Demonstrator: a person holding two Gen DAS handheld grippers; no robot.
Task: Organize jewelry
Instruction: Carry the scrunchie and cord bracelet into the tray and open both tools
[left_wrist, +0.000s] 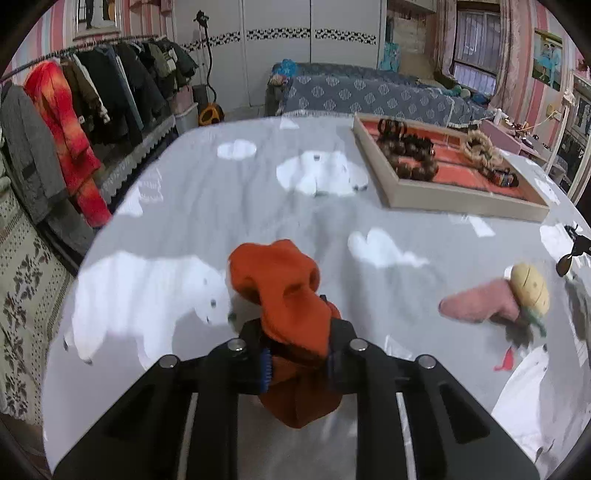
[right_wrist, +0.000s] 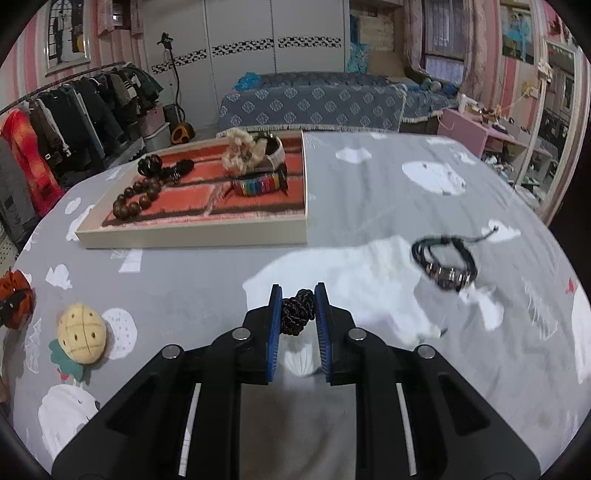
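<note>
Right wrist view: right gripper (right_wrist: 298, 308) clamps a dark braided bracelet (right_wrist: 297, 312); tray (right_wrist: 192, 232) lies ahead-left, near. Left gripper (left_wrist: 297, 354) grips an orange scrunchie (left_wrist: 280, 288), tray farther ahead-right.

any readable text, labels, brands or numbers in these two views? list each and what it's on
None readable in either view.
Tray: no markings visible.
Black bracelet: metal clasp too blurred to tell.
Wall posters: pictures only; any print is too small to read.
</note>
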